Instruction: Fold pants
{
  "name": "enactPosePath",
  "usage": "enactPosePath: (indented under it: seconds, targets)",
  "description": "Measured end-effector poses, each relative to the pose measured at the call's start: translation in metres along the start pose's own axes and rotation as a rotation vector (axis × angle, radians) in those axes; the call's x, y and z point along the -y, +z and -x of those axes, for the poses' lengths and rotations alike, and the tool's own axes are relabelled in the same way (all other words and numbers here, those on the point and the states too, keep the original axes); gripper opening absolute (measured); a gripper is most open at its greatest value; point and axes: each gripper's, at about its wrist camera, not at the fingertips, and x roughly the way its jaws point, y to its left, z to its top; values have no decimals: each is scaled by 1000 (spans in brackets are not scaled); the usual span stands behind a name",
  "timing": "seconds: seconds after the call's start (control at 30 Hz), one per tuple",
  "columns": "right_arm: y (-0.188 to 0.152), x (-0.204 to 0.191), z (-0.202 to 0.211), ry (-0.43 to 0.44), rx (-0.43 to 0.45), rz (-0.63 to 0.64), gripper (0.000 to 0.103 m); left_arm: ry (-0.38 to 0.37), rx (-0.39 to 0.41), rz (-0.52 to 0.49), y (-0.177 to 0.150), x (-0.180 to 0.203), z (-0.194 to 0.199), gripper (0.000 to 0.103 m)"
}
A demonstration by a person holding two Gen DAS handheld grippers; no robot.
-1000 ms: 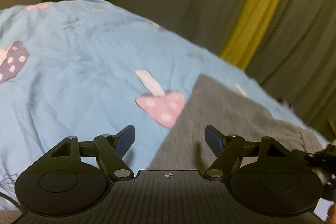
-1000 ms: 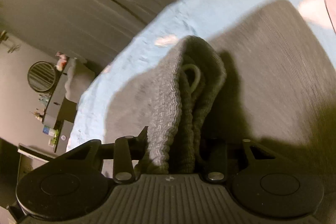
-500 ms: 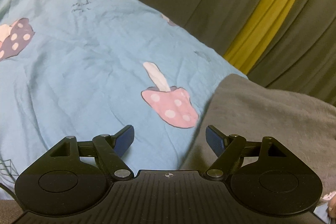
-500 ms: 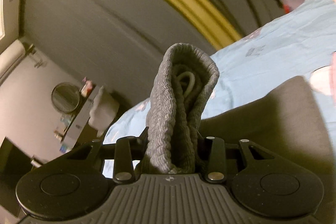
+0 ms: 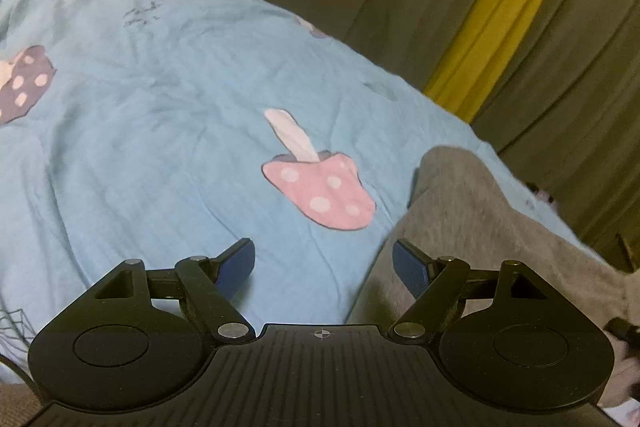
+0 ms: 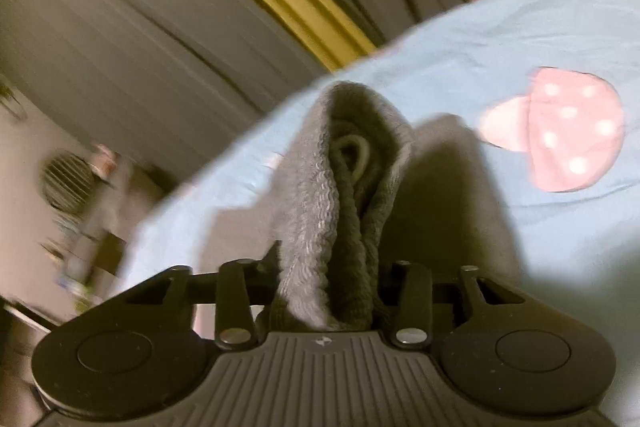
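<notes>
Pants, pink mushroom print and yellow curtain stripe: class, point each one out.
pants (image 6: 320, 211), right wrist view, bunched ribbed waistband
pink mushroom print (image 5: 328, 191), left wrist view, spotted cap
yellow curtain stripe (image 5: 496, 11), left wrist view, mid-stripe

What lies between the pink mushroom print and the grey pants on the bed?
Only bare blue sheet separates the pink mushroom print from the grey pants; the left wrist view shows it clearly.

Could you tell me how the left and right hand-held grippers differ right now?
The left hand-held gripper is empty, jaws wide apart; the right hand-held gripper has the bunched grey pants between its jaws, which have just been opening. The left sits over the blue sheet at the pants' edge; the right over the pants. Both are black.
</notes>
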Motion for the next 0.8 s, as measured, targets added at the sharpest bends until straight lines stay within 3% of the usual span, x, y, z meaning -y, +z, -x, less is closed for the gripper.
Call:
enactPosePath:
  seconds: [0.03,0.07,0.13,0.27,0.43,0.5,0.57,0.6,0.63,0.7,0.8]
  targets:
    - [-2,3,3,-86,33,21,84,7,-7,-19,-1,3,-1,85]
    - [-4,7,9,-147,83,37,90,14,-14,-37,-2,6,-2,86]
    - [-8,13,20,-179,143,53,93,25,-18,-84,-4,13,-4,87]
    - [-17,15,24,-137,141,50,94,40,-15,-212,-11,32,-8,89]
    - [-32,-18,25,-126,210,240,99,23,-55,-353,-24,54,-16,93]
    - [-34,-25,13,-153,154,306,99,48,-83,-408,-30,62,-22,95]
    - [-37,-25,-17,-306,-10,355,99,107,-123,-467,-36,69,-31,96]
    - [-37,-19,-30,-326,-94,331,99,127,-134,-487,-39,72,-34,97]
    - [-35,-14,-32,-302,-109,285,99,140,-131,-498,-40,73,-35,99]
    - [-29,-9,-21,-264,-57,221,99,138,-127,-493,-39,71,-33,99]
    - [-33,-22,7,-259,136,299,99,120,-131,-454,-35,66,-30,99]
